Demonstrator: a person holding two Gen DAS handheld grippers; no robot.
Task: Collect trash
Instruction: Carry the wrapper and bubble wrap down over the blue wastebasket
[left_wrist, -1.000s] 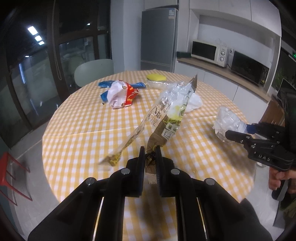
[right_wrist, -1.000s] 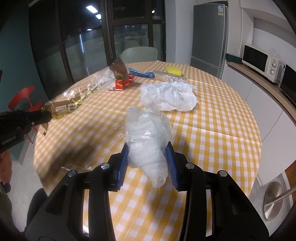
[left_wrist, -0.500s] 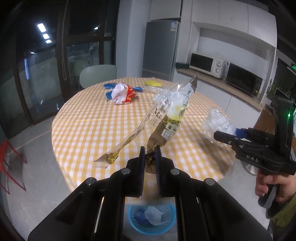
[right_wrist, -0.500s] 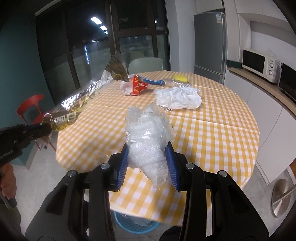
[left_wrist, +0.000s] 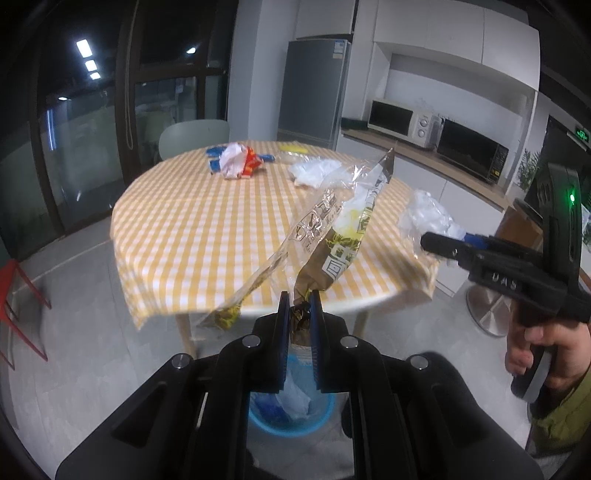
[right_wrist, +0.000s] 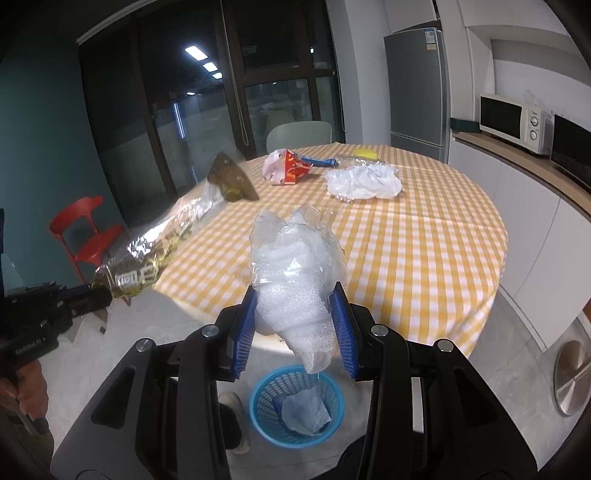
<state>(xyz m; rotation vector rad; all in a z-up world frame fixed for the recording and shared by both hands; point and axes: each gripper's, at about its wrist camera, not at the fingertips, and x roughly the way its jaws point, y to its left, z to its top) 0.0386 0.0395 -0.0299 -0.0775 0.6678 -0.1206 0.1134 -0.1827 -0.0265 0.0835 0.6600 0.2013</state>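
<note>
The left gripper (left_wrist: 299, 295) pinched the crumpled brown end of a long clear-and-brown snack wrapper (left_wrist: 343, 236), its blue pads pressed tight on it; the wrapper's long axis ran up and away from the jaws, slanting to the right toward a pointed brown tip, with a torn clear strip trailing down to the left. To its right, the right gripper (right_wrist: 295, 321) clamped a wad of white foam wrap and clear film (right_wrist: 295, 273), jaws partly spread around its bulk; the wad stood roughly upright, its narrow end hanging down between the pads and its crinkled film flaring upward. Both pieces were held in the air off the near edge of the table, above a blue basket (right_wrist: 297, 406) on the floor that already held some pale trash. In the left wrist view the gripper body hid most of the basket, and the printing on the wrapper was too small to read. Farther off, the round table with its yellow checked cloth (right_wrist: 424, 236) carried a red-and-white wrapper (right_wrist: 284, 168), a blue wrapper (right_wrist: 319, 161) beside it, a crumpled white bag (right_wrist: 364, 182) and a yellow item (right_wrist: 365, 153) at the far side. A red chair (right_wrist: 86, 236) stood at the left by dark windows, a pale chair (right_wrist: 299, 134) beyond the table, a grey fridge (right_wrist: 417, 92) and a white microwave (right_wrist: 515, 123) on the counter at the right, over a grey tiled floor.
</note>
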